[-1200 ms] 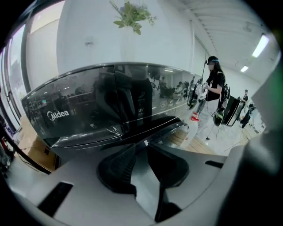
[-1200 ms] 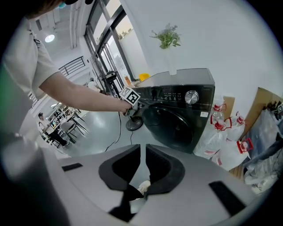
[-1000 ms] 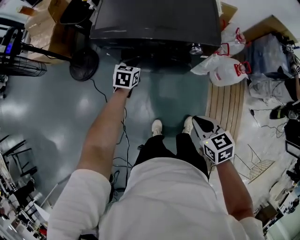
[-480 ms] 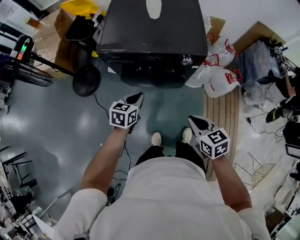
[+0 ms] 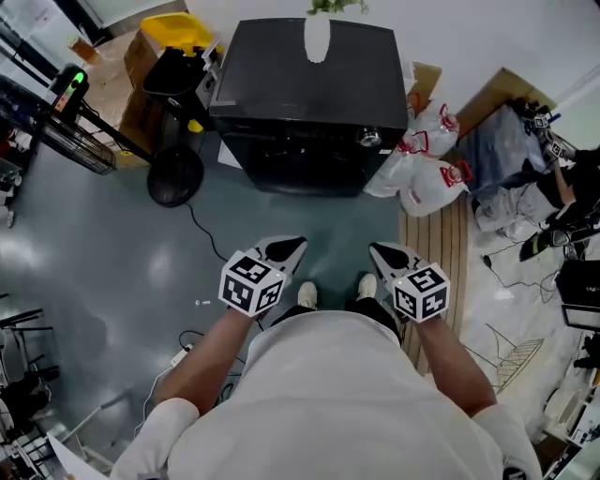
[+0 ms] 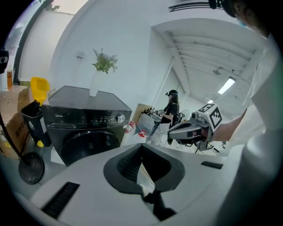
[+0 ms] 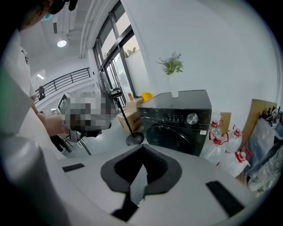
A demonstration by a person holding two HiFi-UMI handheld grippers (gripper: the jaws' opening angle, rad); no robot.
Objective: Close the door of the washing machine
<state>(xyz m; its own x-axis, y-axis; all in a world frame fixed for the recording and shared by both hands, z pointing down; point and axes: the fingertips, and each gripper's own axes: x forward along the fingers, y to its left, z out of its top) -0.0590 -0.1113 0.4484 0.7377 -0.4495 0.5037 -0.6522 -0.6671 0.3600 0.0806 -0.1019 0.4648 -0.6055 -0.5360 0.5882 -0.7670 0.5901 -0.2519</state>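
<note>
The black front-loading washing machine (image 5: 309,84) stands against the far wall, and its round door (image 5: 302,161) lies flush with the front. Both grippers hang in front of the person's body, well short of the machine and touching nothing. My left gripper (image 5: 292,246) is shut and empty, and so is my right gripper (image 5: 378,251). The left gripper view shows the machine (image 6: 88,119) at left with its dark door (image 6: 90,145) beyond the closed tips (image 6: 142,148). In the right gripper view the door (image 7: 170,137) sits beyond the closed tips (image 7: 142,150).
White plastic bags with red handles (image 5: 422,164) lie at the machine's right, above a wooden slatted board (image 5: 433,244). A fan's round base (image 5: 175,175) and a yellow-lidded bin (image 5: 173,28) stand to its left. A white vase (image 5: 318,36) rests on top. A cable (image 5: 202,234) trails over the grey floor.
My left gripper has drawn back from the machine's front toward the person's body and risen. The right gripper has lifted slightly. The head view has tilted up so the whole machine shows.
</note>
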